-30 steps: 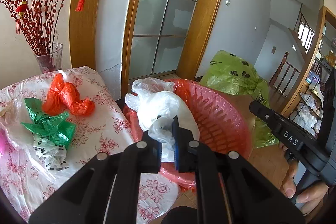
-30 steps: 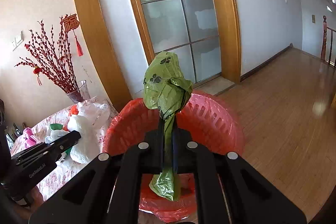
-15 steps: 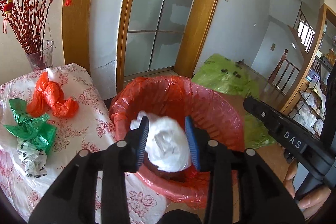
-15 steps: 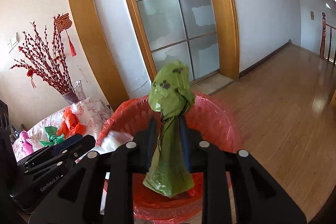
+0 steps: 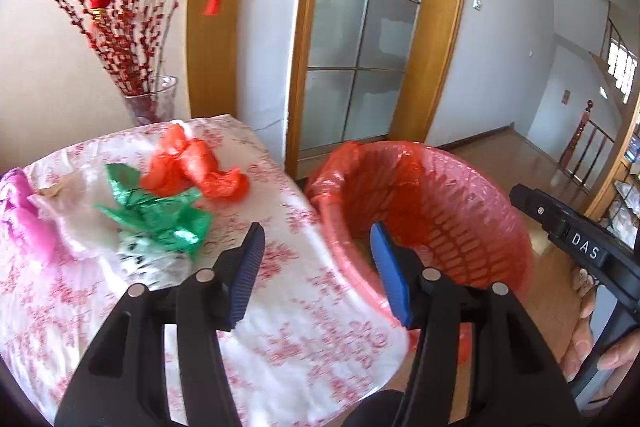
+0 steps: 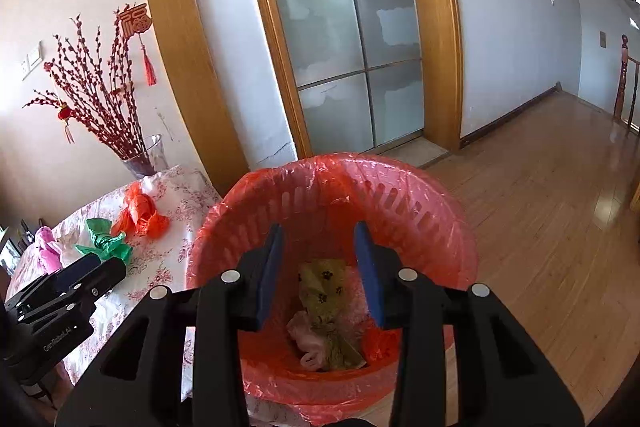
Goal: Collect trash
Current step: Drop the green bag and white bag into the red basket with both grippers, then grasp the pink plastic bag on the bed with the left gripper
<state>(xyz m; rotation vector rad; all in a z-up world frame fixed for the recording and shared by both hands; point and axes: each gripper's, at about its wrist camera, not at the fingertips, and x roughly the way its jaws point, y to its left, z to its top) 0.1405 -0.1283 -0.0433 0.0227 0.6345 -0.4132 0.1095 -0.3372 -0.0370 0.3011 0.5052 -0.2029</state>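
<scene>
With both my left claw [image 5: 316, 255] and right claw [image 6: 318, 263] spread wide and empty over the red-lined basket [image 6: 440, 211], where a green bag [image 6: 324, 291] and probably a white one lie, I'd swing left, pinching the green wrapper [image 5: 160, 215] on the bench [image 5: 280, 327] by its crumpled peak.

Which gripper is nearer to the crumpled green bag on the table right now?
Left. The left gripper hangs open over the table edge, just beside the green bag. The right gripper is open above the red bin, farther from it.
</scene>
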